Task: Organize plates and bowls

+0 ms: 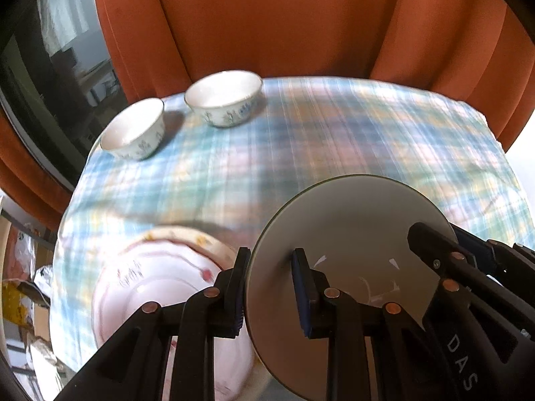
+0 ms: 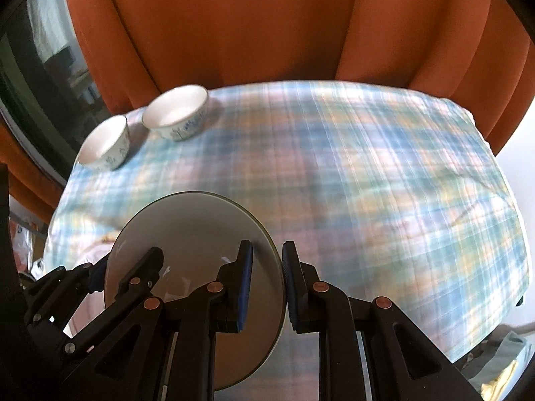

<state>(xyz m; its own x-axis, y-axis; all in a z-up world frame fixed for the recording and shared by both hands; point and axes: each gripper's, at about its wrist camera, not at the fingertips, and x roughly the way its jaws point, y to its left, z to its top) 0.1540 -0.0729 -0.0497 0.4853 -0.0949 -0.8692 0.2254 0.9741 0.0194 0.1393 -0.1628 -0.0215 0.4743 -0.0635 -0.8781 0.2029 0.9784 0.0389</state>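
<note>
Both grippers hold one plain white plate above the plaid tablecloth. My left gripper is shut on the plate's left rim. My right gripper is shut on the same plate at its right rim; it also shows in the left wrist view. A floral plate lies on the cloth under and to the left of the held plate. Two small white bowls with blue patterns, one and another, stand at the far left; they also show in the right wrist view.
The plaid tablecloth covers the table. An orange curtain hangs right behind the table's far edge. A dark window is at the left. Clutter lies beyond the table's left edge.
</note>
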